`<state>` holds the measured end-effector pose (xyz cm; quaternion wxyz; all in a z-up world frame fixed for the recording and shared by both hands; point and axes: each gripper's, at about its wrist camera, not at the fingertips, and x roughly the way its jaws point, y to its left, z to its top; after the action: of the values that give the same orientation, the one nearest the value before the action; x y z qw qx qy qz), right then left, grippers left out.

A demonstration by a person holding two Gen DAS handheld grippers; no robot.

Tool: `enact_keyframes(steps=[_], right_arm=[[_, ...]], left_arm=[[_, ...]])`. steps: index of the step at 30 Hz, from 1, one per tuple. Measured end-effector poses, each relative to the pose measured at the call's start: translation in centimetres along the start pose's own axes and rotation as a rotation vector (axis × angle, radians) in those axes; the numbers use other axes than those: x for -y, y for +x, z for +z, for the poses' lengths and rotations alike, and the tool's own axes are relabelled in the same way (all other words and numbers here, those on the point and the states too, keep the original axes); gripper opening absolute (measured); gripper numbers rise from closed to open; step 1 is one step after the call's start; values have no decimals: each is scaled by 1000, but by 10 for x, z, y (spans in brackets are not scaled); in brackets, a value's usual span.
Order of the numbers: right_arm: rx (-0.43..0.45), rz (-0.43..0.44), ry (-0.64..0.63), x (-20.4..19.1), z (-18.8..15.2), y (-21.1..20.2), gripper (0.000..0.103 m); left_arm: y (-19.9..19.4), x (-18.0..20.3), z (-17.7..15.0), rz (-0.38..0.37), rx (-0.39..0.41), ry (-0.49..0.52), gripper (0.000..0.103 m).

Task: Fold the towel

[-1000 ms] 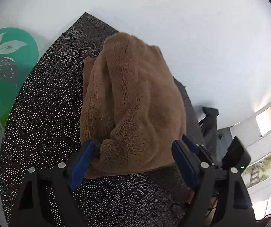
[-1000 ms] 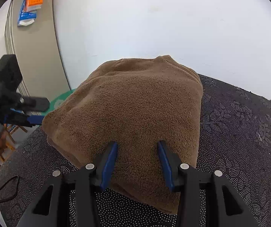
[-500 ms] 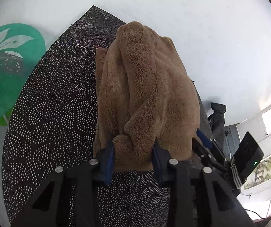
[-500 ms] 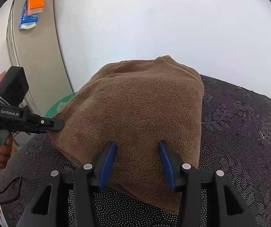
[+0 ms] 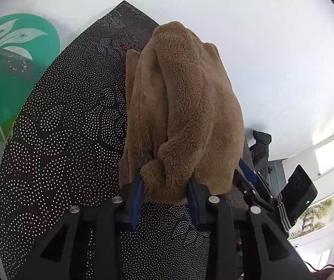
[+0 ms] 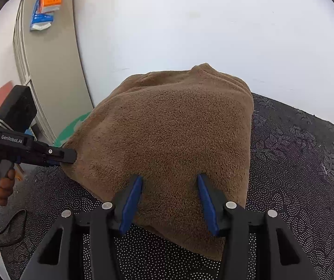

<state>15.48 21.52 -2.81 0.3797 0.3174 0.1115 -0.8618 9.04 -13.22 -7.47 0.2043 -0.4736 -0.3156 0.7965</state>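
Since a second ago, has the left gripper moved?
Yes. The left gripper has closed in on the near edge of the brown towel, its jaws narrowing onto a fold, judged against the dotted black mat.

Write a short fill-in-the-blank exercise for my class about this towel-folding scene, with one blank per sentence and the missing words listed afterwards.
1. The towel is ______ in colour.
2. The left tongs are closed on a bunched ______ of the towel.
3. The towel lies on a black cloth patterned with small white ______.
4. The fingers of the right tongs have ______ pads and stand apart over the towel.

Missing words: brown; corner; dots; blue
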Motion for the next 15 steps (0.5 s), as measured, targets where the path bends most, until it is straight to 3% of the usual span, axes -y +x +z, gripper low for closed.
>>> enact_keyframes(steps=[3, 5, 7, 11, 15], right_arm=[[-2, -6, -5, -2, 0, 1, 53], [-4, -10, -10, -6, 1, 2, 54], [-6, -14, -16, -9, 1, 2, 54], [-5, -15, -19, -11, 0, 2, 55], [-4, -14, -20, -12, 0, 1, 55]], left_arm=[[-9, 10, 8, 39, 13, 21, 55], [-18, 24, 16, 97, 52, 68, 71], [-28, 42, 29, 120, 107, 111, 79], [-30, 83, 57, 114, 181, 193, 83], [-9, 85, 94, 95, 171, 187, 83]])
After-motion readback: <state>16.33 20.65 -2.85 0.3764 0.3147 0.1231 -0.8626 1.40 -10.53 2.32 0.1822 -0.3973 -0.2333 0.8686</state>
